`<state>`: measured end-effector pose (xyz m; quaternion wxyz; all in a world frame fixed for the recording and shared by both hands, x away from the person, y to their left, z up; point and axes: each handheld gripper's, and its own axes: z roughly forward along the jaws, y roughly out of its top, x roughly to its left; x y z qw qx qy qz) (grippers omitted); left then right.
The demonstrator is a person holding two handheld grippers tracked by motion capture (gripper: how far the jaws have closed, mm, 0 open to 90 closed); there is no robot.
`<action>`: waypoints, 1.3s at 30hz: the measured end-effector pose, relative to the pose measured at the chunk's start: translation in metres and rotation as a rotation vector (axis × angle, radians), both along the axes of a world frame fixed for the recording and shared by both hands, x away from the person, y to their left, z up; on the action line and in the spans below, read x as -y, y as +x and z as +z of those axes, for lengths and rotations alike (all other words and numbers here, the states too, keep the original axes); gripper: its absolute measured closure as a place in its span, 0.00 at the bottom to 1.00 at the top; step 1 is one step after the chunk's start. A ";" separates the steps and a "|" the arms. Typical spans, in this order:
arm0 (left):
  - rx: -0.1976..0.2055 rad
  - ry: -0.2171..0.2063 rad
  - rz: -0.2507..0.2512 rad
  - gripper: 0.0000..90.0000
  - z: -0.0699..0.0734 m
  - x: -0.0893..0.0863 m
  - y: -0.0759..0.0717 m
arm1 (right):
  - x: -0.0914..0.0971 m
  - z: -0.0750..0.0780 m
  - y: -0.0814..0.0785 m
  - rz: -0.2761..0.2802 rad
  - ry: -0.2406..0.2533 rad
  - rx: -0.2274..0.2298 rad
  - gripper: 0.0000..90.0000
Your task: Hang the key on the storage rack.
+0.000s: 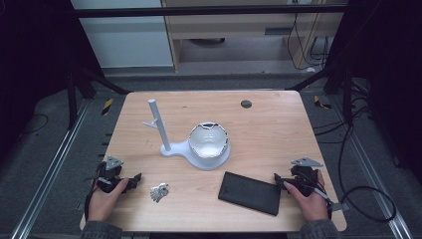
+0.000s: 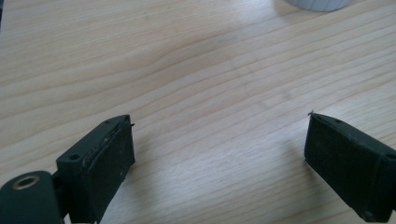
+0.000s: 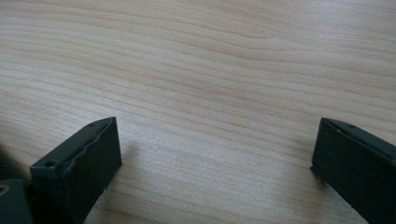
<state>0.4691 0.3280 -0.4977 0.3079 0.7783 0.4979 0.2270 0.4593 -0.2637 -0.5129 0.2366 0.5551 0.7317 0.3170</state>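
At the near edge of the bench (image 1: pixel 278 107), the left claw (image 1: pixel 135 180) rests at about seven o'clock and the right claw (image 1: pixel 277 180) at about five o'clock, each spread wide over bare wood and pinching nothing. The small metal cluster, probably a bunch of keys (image 1: pixel 159 191), lies just beside the left claw toward three o'clock, and the flat black case (image 1: pixel 250 192) sits touching or nearly touching the right claw's tips. To start well, I would slide the left claw low toward the keys, straddle the cluster squarely, and close only once both pads bracket it, while the white stand with its bowl (image 1: pixel 208 141) waits at the centre.
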 end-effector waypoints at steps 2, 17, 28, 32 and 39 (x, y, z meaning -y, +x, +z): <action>-0.008 0.019 -0.017 0.10 0.004 0.008 0.000 | 0.000 0.000 0.000 0.002 -0.003 0.000 0.02; -0.215 0.205 -0.236 0.14 0.045 0.078 -0.026 | 0.001 0.000 -0.001 0.010 0.000 0.000 0.02; -0.323 0.249 -0.367 0.25 0.053 0.109 -0.028 | 0.000 0.000 -0.001 0.010 0.000 0.000 0.02; -0.339 0.276 -0.391 0.30 0.048 0.112 -0.024 | 0.000 0.000 -0.001 0.010 0.000 0.000 0.02; -0.374 0.308 -0.420 0.45 0.040 0.113 -0.021 | 0.000 0.000 -0.001 0.013 -0.001 0.000 0.02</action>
